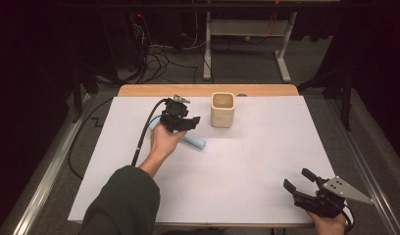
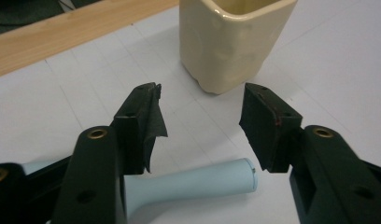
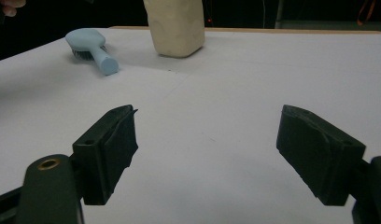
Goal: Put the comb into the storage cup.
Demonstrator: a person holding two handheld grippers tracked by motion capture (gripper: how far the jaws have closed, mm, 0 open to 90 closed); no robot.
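The right gripper is resting spread at the near corner. Farther off, the left gripper is hovering spread over the pale-blue brush, nothing pinched; its jaws should straddle the round handle squarely before closing. Beyond, the cream cup is standing upright.

I saw the pale blue plastic hairbrush lying flat on the white desk, bristles down, its round handle pointing toward my side. It lay just left of the cream square ceramic cup, which stood upright near the far edge, apart from it.
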